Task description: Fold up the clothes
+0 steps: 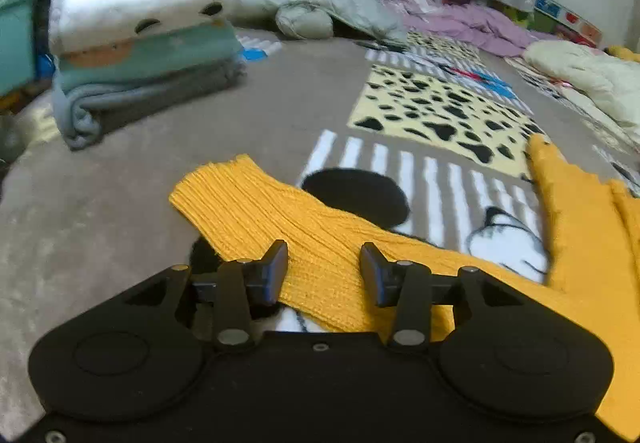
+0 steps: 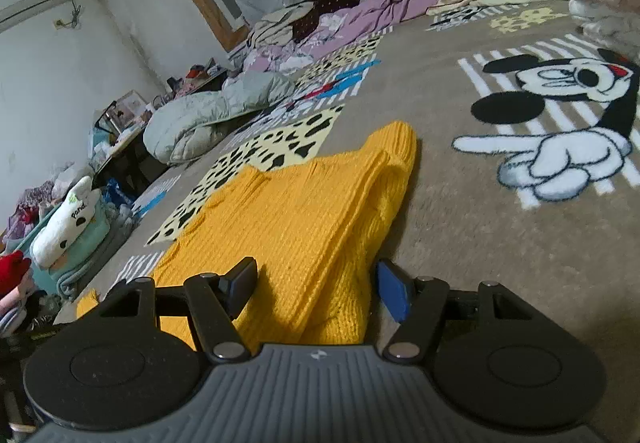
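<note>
A yellow knit sweater (image 1: 320, 243) lies spread on the grey cartoon-print carpet (image 1: 120, 223). The left claw (image 1: 324, 267) hangs just above one sleeve, its black fingers (image 1: 276, 267) parted to either side of the knit and gripping nothing. The sleeve's ribbed cuff points toward a stack of folded blankets (image 1: 140, 55) further off. The right claw (image 2: 316, 291) is open too, straddling a folded edge of the sweater (image 2: 304, 211); one finger (image 2: 394, 293) carries a blue pad. I cannot tell whether either claw touches the fabric. Rumpled bedding (image 2: 216, 115) lines the far wall.
</note>
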The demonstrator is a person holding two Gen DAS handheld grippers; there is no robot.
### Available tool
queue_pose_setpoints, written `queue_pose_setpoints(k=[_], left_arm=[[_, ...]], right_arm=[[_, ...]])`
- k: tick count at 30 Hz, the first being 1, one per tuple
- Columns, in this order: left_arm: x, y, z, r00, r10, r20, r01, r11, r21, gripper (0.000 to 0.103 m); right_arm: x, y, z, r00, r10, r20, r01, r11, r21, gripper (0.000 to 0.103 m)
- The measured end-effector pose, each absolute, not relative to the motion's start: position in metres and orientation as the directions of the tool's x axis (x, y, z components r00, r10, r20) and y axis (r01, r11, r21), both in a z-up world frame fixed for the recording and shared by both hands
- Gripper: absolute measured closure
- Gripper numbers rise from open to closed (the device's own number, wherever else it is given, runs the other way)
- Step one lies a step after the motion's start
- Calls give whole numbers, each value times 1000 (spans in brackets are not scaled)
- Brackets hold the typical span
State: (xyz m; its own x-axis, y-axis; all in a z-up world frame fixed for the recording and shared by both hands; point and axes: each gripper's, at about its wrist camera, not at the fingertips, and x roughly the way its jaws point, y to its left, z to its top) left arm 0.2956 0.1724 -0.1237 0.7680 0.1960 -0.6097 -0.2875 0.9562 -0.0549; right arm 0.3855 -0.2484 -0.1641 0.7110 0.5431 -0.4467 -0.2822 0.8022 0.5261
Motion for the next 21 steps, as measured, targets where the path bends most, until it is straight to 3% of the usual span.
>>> queue_pose_setpoints(k=[2,5,11,21], left_arm=[[295,158,-119,787,208,-580,-281,959,-37,63],[292,141,-115,840,106,-532,-198,973,-118,60],[296,121,-117,849,23,-528,-112,984,-136,60],[302,116,-113,859,-16,-512,-93,978,-188,60]], right_arm=[[385,-250,-163,721,534,-442,-274,805,526,37],[384,-253,-161,741,518,-428,-261,808,528,37],[383,-260,-158,766,518,-380,-259,790,555,41],[379,-262,-152,795,492,-354,-262,805,532,83]])
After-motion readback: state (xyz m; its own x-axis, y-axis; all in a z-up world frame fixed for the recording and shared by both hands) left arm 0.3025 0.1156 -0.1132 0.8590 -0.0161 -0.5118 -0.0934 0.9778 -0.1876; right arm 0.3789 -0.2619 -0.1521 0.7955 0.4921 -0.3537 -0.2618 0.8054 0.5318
